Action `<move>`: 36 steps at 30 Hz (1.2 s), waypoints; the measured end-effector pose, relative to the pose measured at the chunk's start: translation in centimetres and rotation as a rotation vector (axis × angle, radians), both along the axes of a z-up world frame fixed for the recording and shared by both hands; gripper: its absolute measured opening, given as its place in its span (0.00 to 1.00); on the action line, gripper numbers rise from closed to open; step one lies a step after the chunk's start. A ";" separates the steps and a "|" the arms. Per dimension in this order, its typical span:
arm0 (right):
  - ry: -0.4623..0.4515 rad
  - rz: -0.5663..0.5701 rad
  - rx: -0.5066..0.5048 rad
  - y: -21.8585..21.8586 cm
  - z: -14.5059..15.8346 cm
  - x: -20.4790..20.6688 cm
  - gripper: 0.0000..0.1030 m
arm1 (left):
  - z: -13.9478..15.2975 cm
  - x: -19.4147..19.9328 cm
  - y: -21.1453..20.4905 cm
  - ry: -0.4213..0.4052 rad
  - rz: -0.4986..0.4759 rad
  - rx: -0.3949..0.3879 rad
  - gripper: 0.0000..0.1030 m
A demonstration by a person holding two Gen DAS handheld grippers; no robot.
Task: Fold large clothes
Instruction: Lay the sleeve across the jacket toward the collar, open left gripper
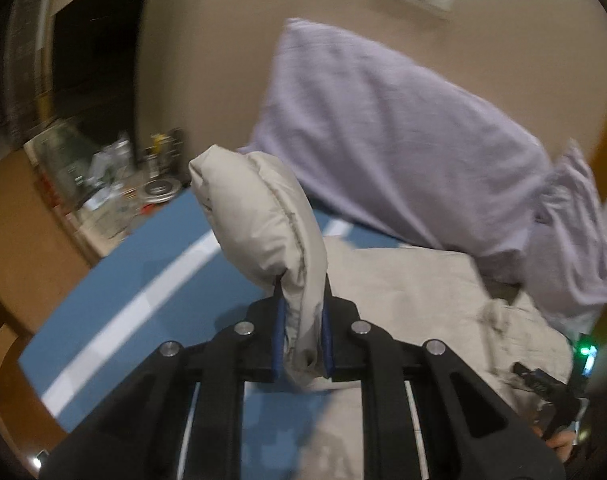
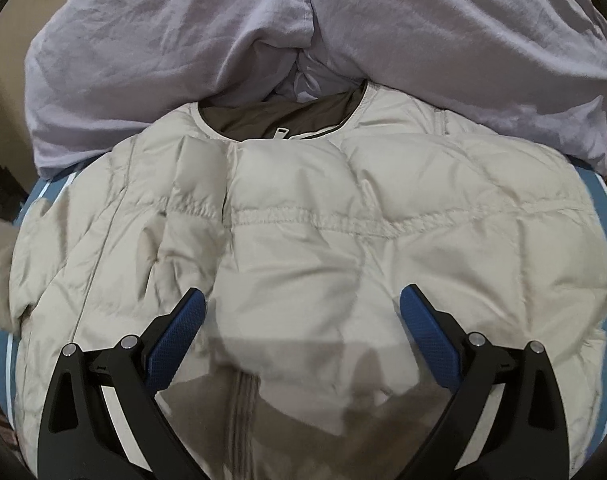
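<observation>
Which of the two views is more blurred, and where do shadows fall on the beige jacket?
Left wrist view: clearly more blurred, the lilac pillow and the shelf clutter smeared; the jacket sleeve clamped in the left gripper is sharper. Right wrist view: mostly sharp, with fisheye bending at the edges; the open right gripper casts a soft shadow on the beige jacket between its fingers.

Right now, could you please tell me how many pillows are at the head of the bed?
2. One pillow lies behind the jacket's left shoulder, the other pillow behind its right; they meet above the collar. More could be hidden beyond the frame.
</observation>
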State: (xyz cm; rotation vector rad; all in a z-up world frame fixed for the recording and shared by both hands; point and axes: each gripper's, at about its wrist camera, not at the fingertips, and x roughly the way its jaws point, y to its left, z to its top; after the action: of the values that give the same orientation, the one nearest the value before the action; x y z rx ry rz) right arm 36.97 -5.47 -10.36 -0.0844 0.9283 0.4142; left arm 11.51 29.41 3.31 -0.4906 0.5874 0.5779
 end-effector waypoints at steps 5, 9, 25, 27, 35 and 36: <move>-0.022 0.015 -0.020 -2.0 1.3 -1.5 0.97 | 1.5 4.5 -5.4 -0.003 -0.115 0.037 0.14; -0.049 0.011 -0.023 -4.2 2.1 -1.8 0.97 | 1.7 7.4 -8.9 -0.008 -0.186 0.045 0.14; -0.090 -0.051 -0.051 -10.5 1.4 -1.7 0.97 | -2.3 17.6 -22.9 0.067 -0.487 0.013 0.14; -0.090 -0.058 -0.051 -10.9 1.2 -1.7 0.97 | -3.5 18.3 -24.0 0.096 -0.501 0.009 0.14; -0.070 -0.070 -0.036 -11.8 0.2 -1.4 0.97 | -5.7 19.6 -25.8 0.173 -0.533 0.024 0.21; -0.072 -0.069 -0.036 -11.8 0.2 -1.4 0.97 | -5.6 19.5 -25.9 0.171 -0.537 0.028 0.25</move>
State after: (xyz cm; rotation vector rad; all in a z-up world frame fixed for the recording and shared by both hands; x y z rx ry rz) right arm 35.58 -17.26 -10.16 -0.0996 0.8658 0.3289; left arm 30.97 3.55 -2.24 -0.2398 0.8362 0.1156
